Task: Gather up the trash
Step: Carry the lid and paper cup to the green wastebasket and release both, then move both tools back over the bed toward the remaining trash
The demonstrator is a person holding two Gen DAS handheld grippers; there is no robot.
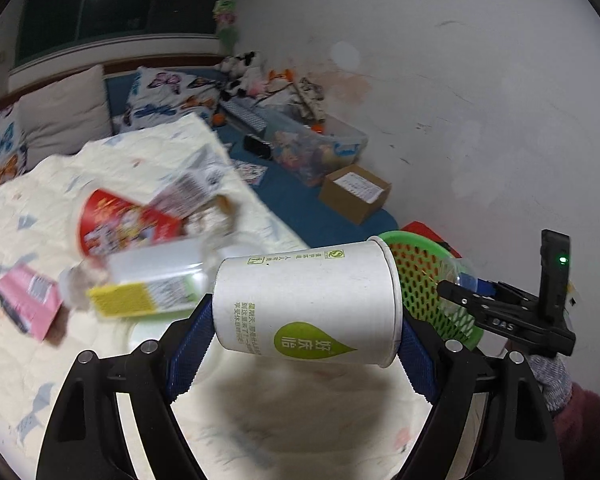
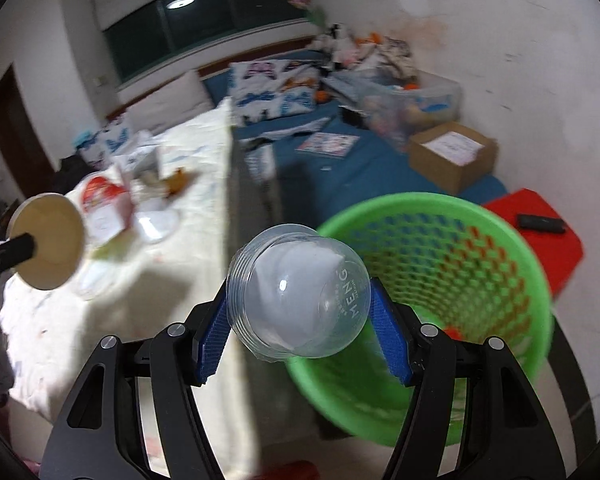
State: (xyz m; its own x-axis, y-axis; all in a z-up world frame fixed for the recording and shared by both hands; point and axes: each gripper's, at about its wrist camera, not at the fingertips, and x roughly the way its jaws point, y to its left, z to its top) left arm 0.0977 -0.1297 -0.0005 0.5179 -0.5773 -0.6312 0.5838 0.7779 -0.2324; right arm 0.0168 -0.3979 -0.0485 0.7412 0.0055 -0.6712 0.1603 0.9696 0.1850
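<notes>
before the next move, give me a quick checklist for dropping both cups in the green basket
1. Left tool clamped on the white paper cup: ok, held sideways between both pads.
2. Right tool clamped on the clear plastic cup: ok.
3. Clear plastic cup over the green basket: ok, it hangs at the near rim.
4. White paper cup over the basket: not ok, it is short of the rim.
5. Room in the basket: ok, mostly empty.
6. Liquid in either cup: cannot tell.
</notes>
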